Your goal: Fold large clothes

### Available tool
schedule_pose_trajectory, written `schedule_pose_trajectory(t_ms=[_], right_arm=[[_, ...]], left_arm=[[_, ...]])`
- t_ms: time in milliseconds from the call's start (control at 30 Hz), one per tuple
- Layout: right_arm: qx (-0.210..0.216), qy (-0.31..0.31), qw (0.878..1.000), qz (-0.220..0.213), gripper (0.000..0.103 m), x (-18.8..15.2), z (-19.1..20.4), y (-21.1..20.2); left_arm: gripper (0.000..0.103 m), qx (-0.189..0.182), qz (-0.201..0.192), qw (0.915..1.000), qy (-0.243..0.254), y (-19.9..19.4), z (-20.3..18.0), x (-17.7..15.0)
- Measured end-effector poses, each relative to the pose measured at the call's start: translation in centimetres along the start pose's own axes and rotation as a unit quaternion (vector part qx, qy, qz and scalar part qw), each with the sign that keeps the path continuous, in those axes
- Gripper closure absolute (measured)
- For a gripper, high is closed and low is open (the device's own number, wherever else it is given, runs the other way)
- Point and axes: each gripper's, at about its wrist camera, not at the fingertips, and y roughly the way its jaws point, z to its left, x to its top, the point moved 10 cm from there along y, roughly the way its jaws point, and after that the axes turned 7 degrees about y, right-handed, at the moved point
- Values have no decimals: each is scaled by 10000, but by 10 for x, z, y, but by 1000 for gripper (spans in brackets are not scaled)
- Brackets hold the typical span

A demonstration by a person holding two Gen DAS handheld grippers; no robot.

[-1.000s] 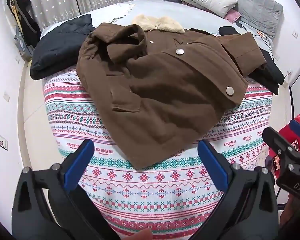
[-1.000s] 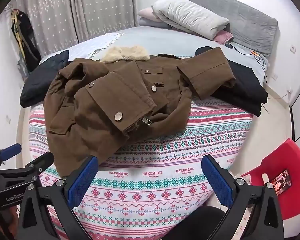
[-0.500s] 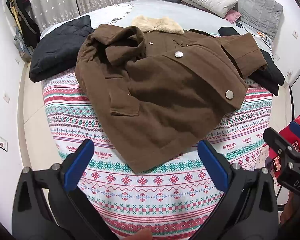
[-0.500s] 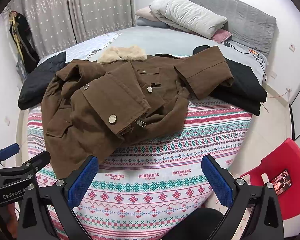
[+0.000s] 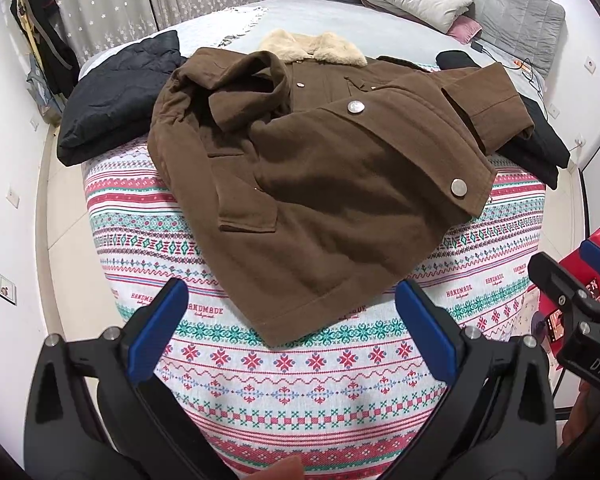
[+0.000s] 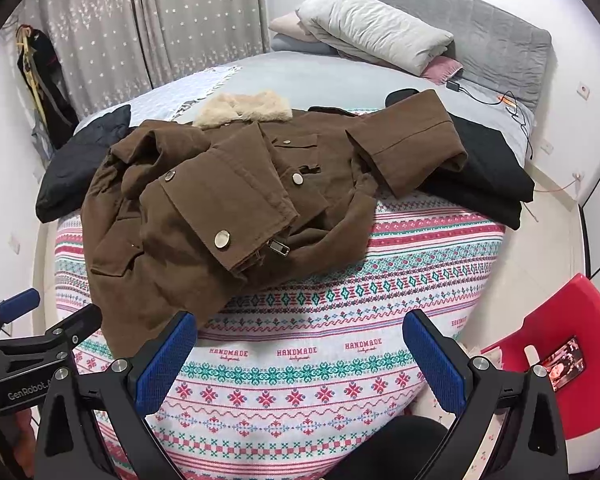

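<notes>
A: Start with the room. What is the biggest thing there?

B: A bed (image 6: 340,80) fills most of both views, with a grey padded headboard (image 6: 500,40) against the white far wall and pale star-dotted curtains (image 6: 140,20) to its left. Pale floor shows on both sides of it.

A: And the surface of the bed?

B: The far half is plain grey sheet. The near half is covered by a patterned blanket (image 5: 300,360) in red, teal and white bands, with the word HANDMADE printed along one row.

A: Where is the garment?

B: The brown jacket (image 5: 320,184) lies loosely bunched on the blanket, its hem corner toward the cameras and its cream fleece collar (image 5: 312,46) toward the headboard. One sleeve (image 6: 412,140) rests on a folded black garment (image 6: 484,168) at the right edge of the bed. A dark quilted coat (image 5: 116,96) lies just beside the jacket on the left.

A: Anything else up there?

B: Folded pillows and bedding (image 6: 372,28) are stacked by the headboard, and a cable (image 6: 512,108) trails across the sheet near them.

A: Off the bed?

B: A red chair (image 6: 560,340) stands at the right, with what looks like a phone on its seat. A dark bag (image 6: 40,68) hangs in the left corner.

A: The grippers?

B: The left gripper (image 5: 292,328) hangs over the near end of the blanket, its blue-padded jaws spread wide with nothing between them; the jacket's hem corner lies just past its fingertips. The right gripper (image 6: 300,344) is likewise spread wide and holds nothing, above the blanket and clear of the jacket.
</notes>
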Motion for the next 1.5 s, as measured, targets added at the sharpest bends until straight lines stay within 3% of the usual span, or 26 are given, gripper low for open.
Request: schedule_pose_trajectory(t_ms=[1500], right_arm=[[99, -104, 9998, 162, 0, -2, 10, 14]], left_arm=[[0, -149, 179, 9995, -225, 17, 12, -8]])
